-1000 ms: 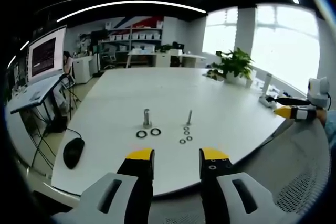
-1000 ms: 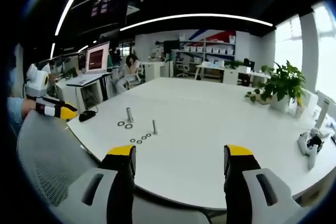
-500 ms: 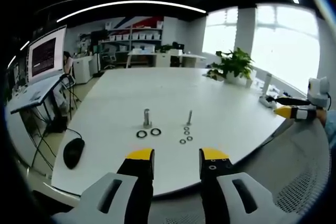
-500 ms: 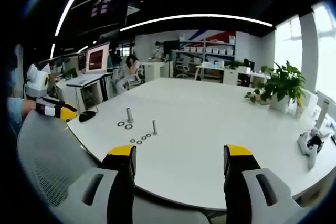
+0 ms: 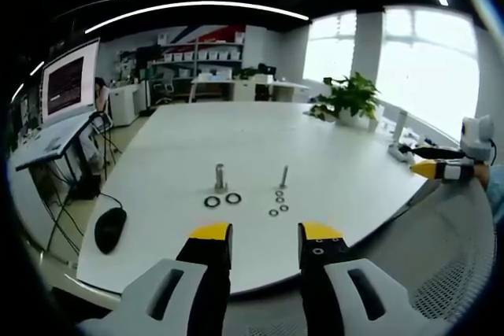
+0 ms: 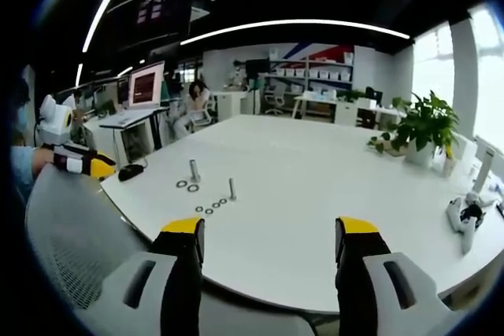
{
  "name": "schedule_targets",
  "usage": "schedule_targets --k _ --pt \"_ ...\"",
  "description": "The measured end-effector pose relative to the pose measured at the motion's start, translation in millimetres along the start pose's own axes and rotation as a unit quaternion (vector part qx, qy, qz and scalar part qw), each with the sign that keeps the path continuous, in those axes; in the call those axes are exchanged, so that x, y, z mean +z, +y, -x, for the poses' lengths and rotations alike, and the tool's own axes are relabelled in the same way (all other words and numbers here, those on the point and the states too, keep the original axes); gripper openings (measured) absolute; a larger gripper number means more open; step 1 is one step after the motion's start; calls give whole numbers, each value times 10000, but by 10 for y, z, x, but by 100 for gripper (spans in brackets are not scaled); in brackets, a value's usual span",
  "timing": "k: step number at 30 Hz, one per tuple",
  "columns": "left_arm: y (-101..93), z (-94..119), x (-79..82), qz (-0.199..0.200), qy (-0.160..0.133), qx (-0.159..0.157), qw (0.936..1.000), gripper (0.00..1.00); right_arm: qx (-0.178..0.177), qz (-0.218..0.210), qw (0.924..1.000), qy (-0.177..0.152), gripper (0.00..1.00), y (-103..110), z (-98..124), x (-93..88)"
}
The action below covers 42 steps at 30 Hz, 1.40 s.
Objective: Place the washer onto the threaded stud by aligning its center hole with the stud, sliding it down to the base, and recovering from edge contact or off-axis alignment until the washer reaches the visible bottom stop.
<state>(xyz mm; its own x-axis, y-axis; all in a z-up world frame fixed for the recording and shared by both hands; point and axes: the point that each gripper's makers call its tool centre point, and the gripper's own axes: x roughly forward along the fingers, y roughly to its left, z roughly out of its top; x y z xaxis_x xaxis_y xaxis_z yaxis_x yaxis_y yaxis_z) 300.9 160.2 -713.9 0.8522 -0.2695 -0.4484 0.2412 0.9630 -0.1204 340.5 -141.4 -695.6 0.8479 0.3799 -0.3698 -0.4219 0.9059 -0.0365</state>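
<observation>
Nothing has moved since the earlier frame. Small washers (image 5: 279,202) lie just before the thin upright stud (image 5: 283,176), ahead of the left tongs (image 5: 265,243), the nearer pair; right tongs (image 6: 270,241) sit farther off. Both are released, empty. White worktop (image 5: 236,139), office behind.

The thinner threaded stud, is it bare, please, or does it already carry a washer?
Bare: the thinner stud stands upright, small washers lying flat on the table.

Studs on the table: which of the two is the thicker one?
The stud standing behind the two large dark washers is thicker; the thin stud stands behind the small washers.
</observation>
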Motion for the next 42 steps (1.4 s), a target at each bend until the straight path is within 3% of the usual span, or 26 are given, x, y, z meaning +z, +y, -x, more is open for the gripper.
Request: schedule_targets --k 42 --pt "-6 -1 8 6 -21 -20 10000 29 -4 -6 10000 6 66 -7 -11 0"
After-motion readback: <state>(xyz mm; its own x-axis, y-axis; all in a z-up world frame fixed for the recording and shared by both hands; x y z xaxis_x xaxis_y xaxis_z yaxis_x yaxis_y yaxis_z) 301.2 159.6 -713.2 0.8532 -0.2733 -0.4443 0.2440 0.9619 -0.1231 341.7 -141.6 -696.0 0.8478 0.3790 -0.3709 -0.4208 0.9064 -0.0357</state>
